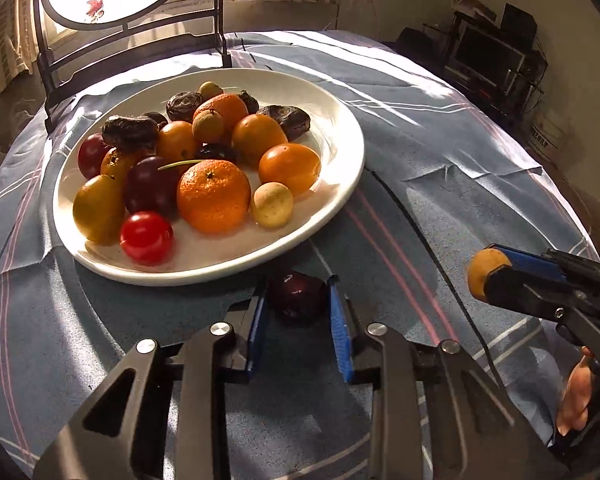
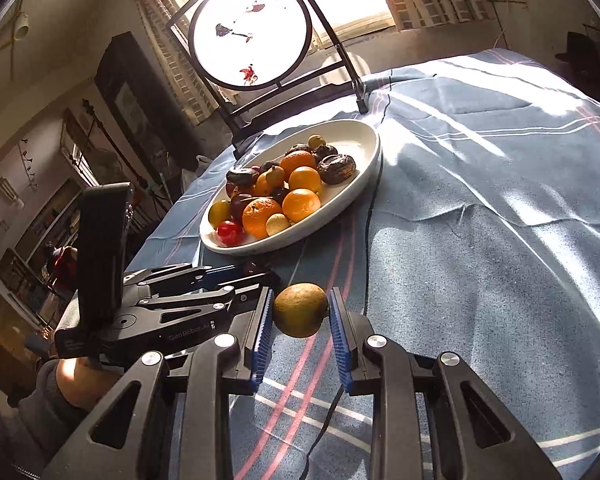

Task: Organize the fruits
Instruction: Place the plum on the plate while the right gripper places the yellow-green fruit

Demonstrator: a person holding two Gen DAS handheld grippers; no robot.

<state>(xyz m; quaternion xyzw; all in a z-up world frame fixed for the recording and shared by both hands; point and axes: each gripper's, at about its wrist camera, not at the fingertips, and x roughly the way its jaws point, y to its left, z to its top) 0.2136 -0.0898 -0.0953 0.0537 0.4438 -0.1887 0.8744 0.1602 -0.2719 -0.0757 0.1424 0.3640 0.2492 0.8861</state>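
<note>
— Dark plum (image 1: 297, 296) pinched between the blue pads of the left gripper (image 1: 298, 300), just off the near rim of the white plate (image 1: 340, 128), over the blue striped cloth (image 1: 420, 208).

— And on the right?

— Tan round fruit (image 2: 300, 310) clamped in the right gripper (image 2: 300, 314), pads pressed on both its sides, held above the cloth, well short of the plate.

— On the plate itself?

— Heaped toward its left and middle: big orange (image 1: 214, 196) near the front, red tomato (image 1: 147, 237) close to the near rim, pale longan (image 1: 272, 205) beside the orange, dark dates at the back. Bare white along the right and near edges.

— Free space around?

— Open cloth to the right of the plate, folds and creases there; thin dark cable (image 2: 370, 216) running down the cloth from the plate's right edge. Round screen on a black stand (image 2: 252, 32) just behind the plate.

— Any writing?

— "GenRobot.AI" on the left gripper's body, seen from the right wrist. Nothing else legible.
</note>
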